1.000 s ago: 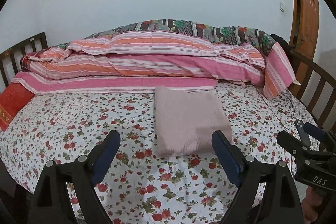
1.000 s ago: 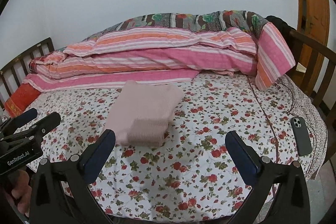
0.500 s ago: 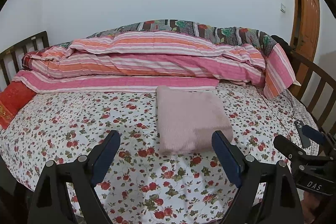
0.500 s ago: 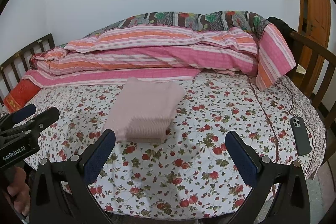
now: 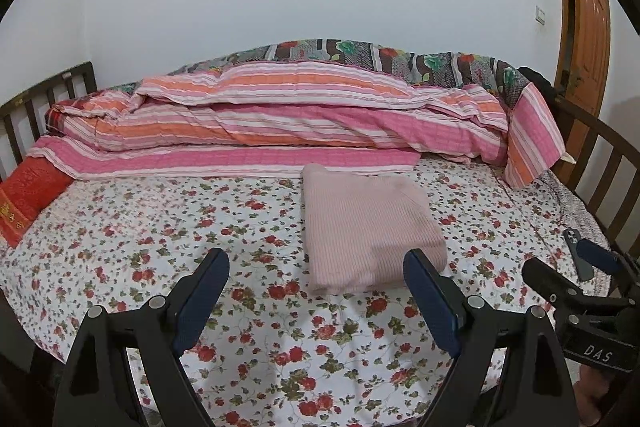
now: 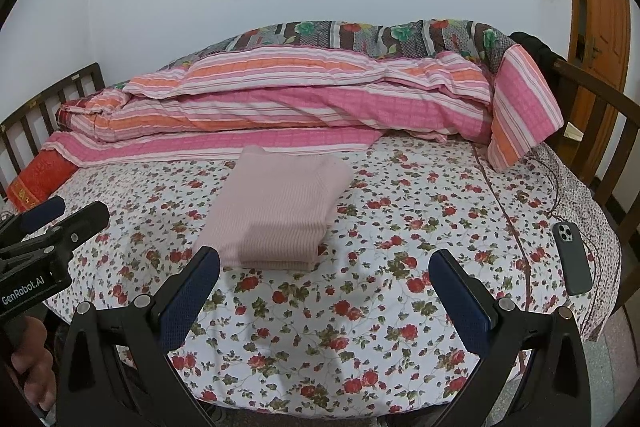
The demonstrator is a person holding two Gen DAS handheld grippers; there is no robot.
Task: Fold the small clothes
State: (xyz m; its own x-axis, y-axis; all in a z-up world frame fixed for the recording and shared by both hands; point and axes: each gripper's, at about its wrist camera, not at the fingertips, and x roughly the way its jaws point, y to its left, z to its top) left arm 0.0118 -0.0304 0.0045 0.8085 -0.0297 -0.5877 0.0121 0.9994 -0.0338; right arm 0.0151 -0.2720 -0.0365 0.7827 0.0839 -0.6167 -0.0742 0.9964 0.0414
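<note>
Both tools wide and empty, pink garment folded on the bed

Plainly held low over the near edge of the bed (image 5: 120, 227), angled down toward the floral sheet: left tool (image 5: 316, 291) with jaws spread wide, blue pads facing each other across bare sheet, gripping nothing. Same for the right tool (image 6: 324, 287): jaws wide apart, nothing between them, tilted down at the mattress. Seen side by side from each other's cameras, the right tool at the right margin of the left view, the left tool at the left margin of the right view, with part of a hand (image 6: 32, 363) wrapped around the left handle.

Folded into a neat rectangle and lying flat near the middle of the bed: pink knit garment (image 5: 368, 227), its far edge just short of the striped quilt (image 5: 280, 115) heaped along the wall side. Near fold close behind the left tool's right finger (image 5: 428, 299) in that view, not touching it as far as can be told. Ahead and left of the right tool's left finger in the other view.

Open floral sheet all round the garment on the left, front and right. Bounded by dark wooden rails (image 6: 600, 131) at both ends. Near the right edge, a dark phone (image 6: 572, 259) lying face down, well apart from the garment. At the far left, a red cushion (image 5: 28, 199) tucked under the quilt's end. Beyond the right rail, a wooden door (image 6: 600, 7).

Readable: "DAS" in white on the right tool's body; "GenRobot.AI" in white on the left tool's body. On the cushion, gold markings too small to read.
</note>
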